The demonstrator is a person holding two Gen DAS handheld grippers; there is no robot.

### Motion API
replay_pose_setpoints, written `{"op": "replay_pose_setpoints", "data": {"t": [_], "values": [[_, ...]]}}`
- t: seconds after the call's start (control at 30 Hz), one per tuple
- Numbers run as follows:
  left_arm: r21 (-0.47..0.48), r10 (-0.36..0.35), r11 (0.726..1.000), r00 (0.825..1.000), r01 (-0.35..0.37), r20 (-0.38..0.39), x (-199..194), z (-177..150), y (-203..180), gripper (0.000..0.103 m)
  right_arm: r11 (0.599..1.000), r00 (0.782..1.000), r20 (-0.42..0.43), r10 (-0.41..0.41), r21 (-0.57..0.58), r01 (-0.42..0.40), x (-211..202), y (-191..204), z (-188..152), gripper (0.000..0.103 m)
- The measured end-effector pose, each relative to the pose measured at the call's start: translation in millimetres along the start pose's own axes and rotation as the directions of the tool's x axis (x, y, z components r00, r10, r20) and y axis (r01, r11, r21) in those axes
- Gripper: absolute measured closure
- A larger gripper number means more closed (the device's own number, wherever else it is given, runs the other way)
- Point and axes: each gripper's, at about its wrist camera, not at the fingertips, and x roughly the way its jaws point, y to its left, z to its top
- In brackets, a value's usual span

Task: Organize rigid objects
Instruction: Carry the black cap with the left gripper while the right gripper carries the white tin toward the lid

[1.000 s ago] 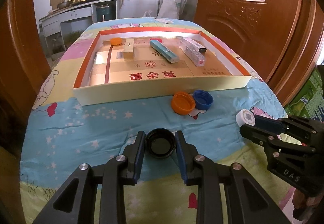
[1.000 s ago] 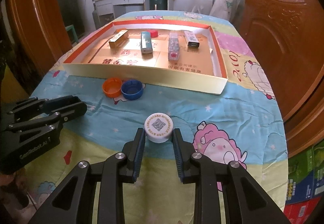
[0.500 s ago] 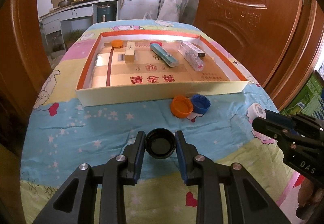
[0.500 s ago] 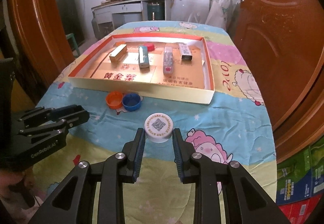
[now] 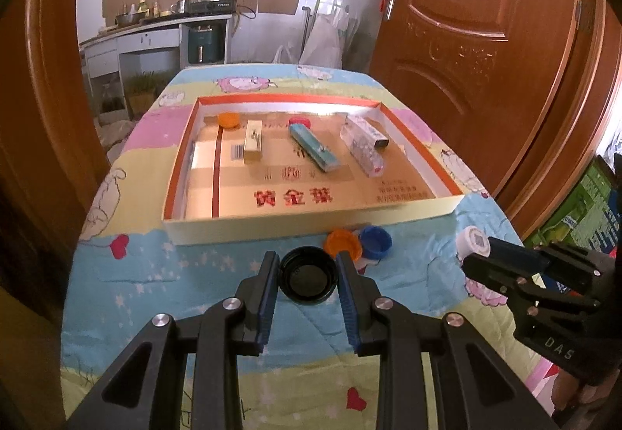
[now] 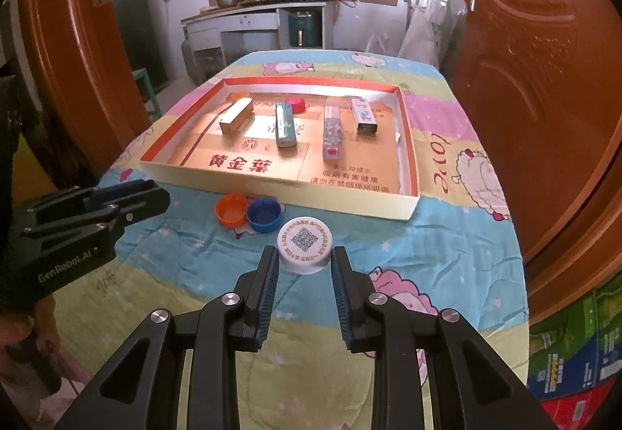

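My left gripper (image 5: 308, 266) is shut on a black bottle cap (image 5: 308, 280), held hollow side up above the tablecloth. My right gripper (image 6: 305, 259) is shut on a white cap with a QR code (image 6: 304, 245), also lifted off the cloth. From the left wrist view the right gripper (image 5: 476, 255) hangs at the right with the white cap (image 5: 473, 242) at its tip. An orange cap (image 5: 343, 242) and a blue cap (image 5: 375, 242) lie side by side in front of the shallow cardboard box (image 5: 311, 226). The left gripper (image 6: 147, 193) shows at the left of the right wrist view.
Inside the box (image 6: 272, 183) lie a gold box (image 6: 236, 116), a teal box (image 6: 285, 124), a clear case (image 6: 331, 136), a dark-ended box (image 6: 364, 115), a red cap (image 6: 295, 104) and an orange cap (image 5: 228, 119). A wooden door (image 5: 486, 41) stands right of the table. Cartons (image 6: 575, 344) sit on the floor.
Both grippers have risen with their caps; the table and box look farther and lower in both views. The jaws have kept the same width.
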Motion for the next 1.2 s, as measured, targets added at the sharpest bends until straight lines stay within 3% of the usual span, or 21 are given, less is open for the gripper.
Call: {"op": "replay_pose_setpoints", "data": {"t": [0.6,1.2], "values": [[-0.017,0.017,1.000,0.999,-0.017,0.031,4,31,17,0.073,0.999,0.999,0.022,0.037,-0.024,-0.037,13,6,29,0.075],[-0.071,0.087,0.994,0.996,-0.085,0.020,35,69,48,0.073,0.988,0.989,0.033,0.145,-0.062,-0.143,58,23,86,0.075]]}}
